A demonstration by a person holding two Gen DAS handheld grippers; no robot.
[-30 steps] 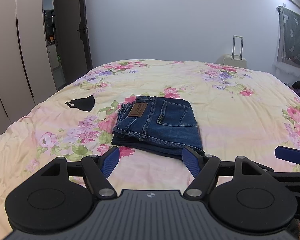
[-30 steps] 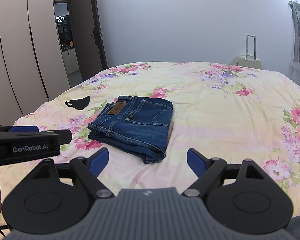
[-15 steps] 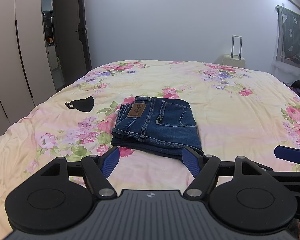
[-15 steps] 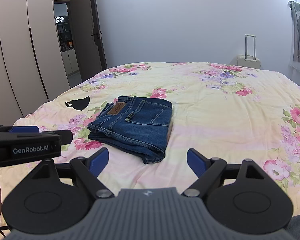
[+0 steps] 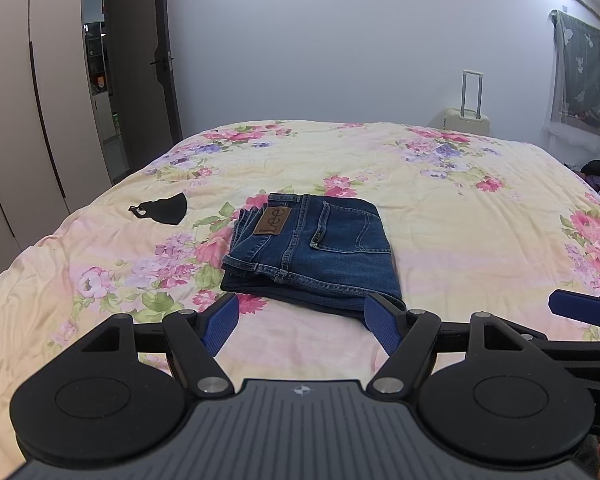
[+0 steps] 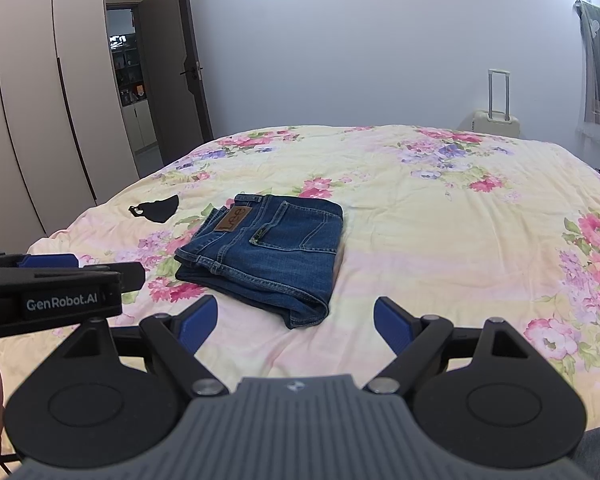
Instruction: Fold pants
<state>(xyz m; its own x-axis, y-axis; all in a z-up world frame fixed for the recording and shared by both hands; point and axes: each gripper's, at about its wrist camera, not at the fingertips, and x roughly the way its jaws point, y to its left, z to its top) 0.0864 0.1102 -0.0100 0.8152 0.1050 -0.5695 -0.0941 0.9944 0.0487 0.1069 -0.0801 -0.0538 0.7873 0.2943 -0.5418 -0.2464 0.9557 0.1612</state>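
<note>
Folded dark blue denim pants (image 5: 312,248) sit on the floral bed (image 5: 440,200) just ahead of both spread, empty grippers, left gripper (image 5: 302,322) slightly nearer than right gripper (image 6: 296,322).

Both wrist cameras sit low at the near edge of the bed (image 5: 440,184), looking forward along their own blue-padded fingers toward the far wall. The left view has the left gripper (image 5: 302,322) in its foreground and faces the jeans (image 5: 312,248) almost head-on, fairly near. The right view, behind the right gripper (image 6: 296,322), stands just to the right, so the jeans (image 6: 264,256) fall left of centre. Both share the jeans, bed, mask (image 5: 164,209), door and suitcase (image 6: 498,120); each glimpses the other gripper at its edge.
</note>
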